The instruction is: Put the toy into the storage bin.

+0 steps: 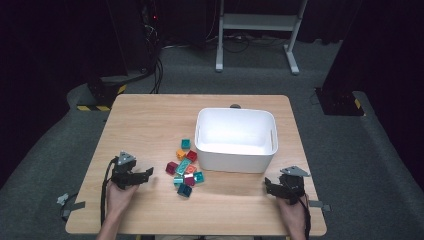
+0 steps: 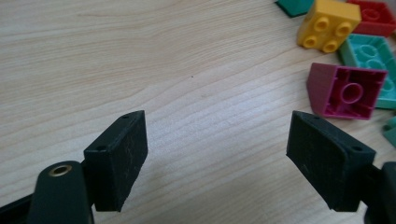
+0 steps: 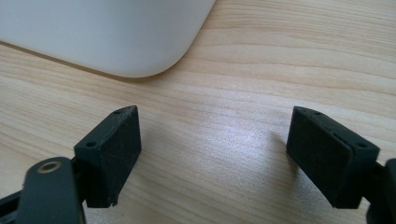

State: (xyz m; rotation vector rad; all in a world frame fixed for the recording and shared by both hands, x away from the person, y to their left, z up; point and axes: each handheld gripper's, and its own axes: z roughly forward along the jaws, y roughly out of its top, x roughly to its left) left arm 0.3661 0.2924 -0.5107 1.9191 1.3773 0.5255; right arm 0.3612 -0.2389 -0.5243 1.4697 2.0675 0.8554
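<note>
On the wooden worktop (image 1: pixel 150 125), the left tongs (image 1: pixel 148 173) rest at the near left with jaws wide apart and nothing between them, aimed at a cluster of toy building bricks (image 1: pixel 185 167) lying loose near the middle. About ten bricks can be counted from above: several teal, two or three red or magenta, one yellow-orange. Close up, a yellow brick (image 2: pixel 328 24) lies studs up and a magenta brick (image 2: pixel 346 91) lies tipped over. One white plastic bin (image 1: pixel 235 140) stands just right of the cluster. The right tongs (image 1: pixel 270 186) sit at the near right, jaws apart, empty.
</note>
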